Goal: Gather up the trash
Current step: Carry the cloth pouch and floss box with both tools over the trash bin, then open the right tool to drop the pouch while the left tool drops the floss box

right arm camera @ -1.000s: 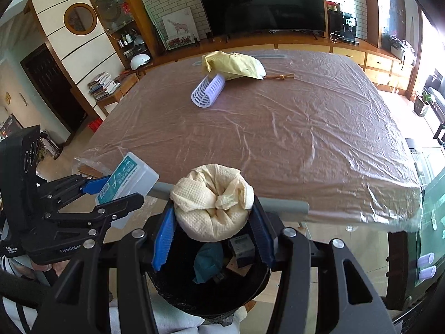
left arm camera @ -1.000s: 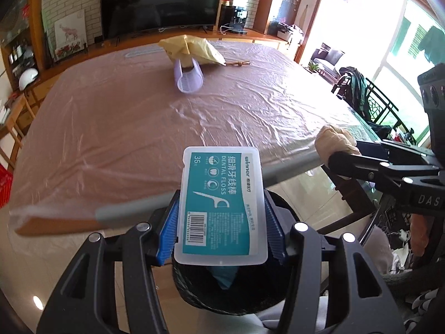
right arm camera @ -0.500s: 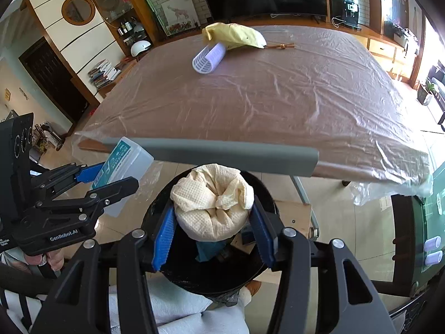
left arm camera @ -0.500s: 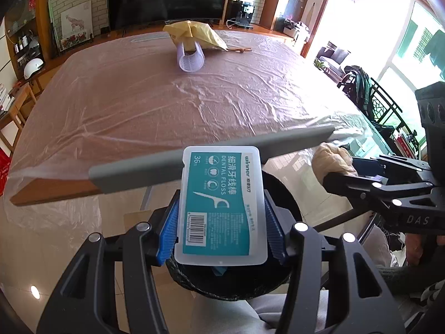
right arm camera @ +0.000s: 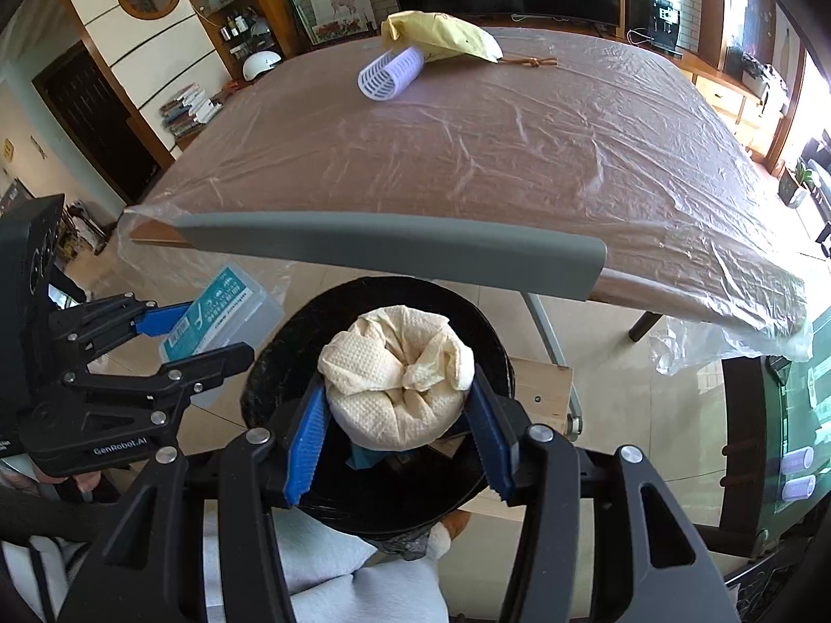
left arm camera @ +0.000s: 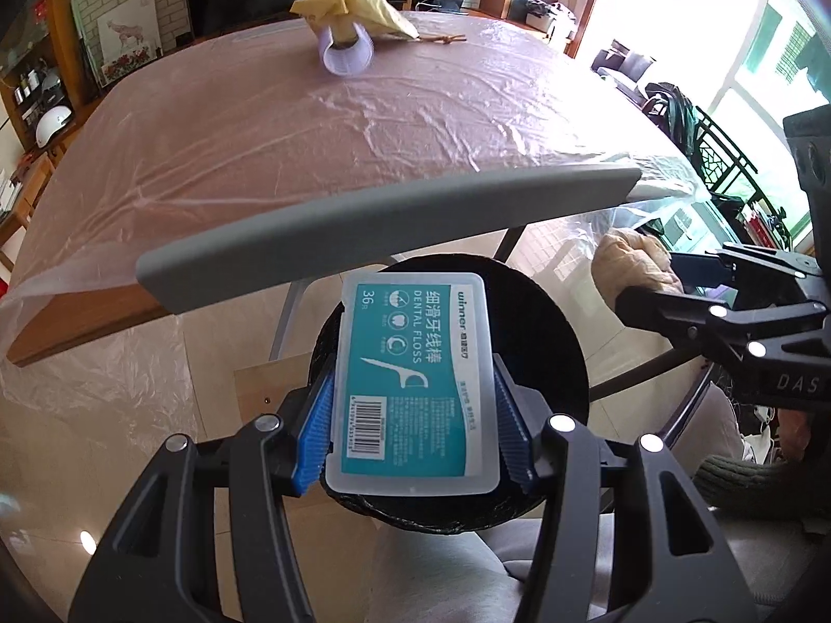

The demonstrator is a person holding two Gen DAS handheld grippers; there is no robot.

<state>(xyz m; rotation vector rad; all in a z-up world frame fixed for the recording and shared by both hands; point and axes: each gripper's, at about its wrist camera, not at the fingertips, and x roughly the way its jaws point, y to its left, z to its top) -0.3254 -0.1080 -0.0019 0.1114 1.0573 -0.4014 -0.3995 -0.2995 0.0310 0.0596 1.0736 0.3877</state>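
A: Both hands are working over the bin right now. The left gripper (left arm camera: 413, 410) is gripping a dental floss box (left arm camera: 413, 384) by its two long edges, blue pads pressing on either side, and it is hanging above the black trash bin (left arm camera: 561, 332).

B: And the right gripper (right arm camera: 397, 423) is clenching a wadded paper towel (right arm camera: 397, 376), jaws squeezing its middle, right over the same bin's mouth (right arm camera: 270, 379).

A: I am judging that box as light, stiff and a bit slick, being smooth clear plastic. Holding it across the narrow width looks sensible; a loose pinch could let it slide.

B: The towel is the opposite, I would say: soft, light, squashy. It is giving under the pads, so taking it around the bulk is working fine, and nothing here is fragile.

A: What is sitting in the bin?

B: Looking past the towel, something teal and a few dark scraps are lying at the bottom of the black liner. I cannot tell what they are.

A: A grey bar (right arm camera: 394, 249) is running along the near edge of the bench (right arm camera: 519, 156), just beyond the bin.

B: And far across the plastic-covered bench, a yellow bag (right arm camera: 441, 36) is lying with a lilac hair roller (right arm camera: 389, 75) touching it and a small brown twig-like piece (right arm camera: 530, 61) just to the right. Those are waiting to be collected, I am guessing.
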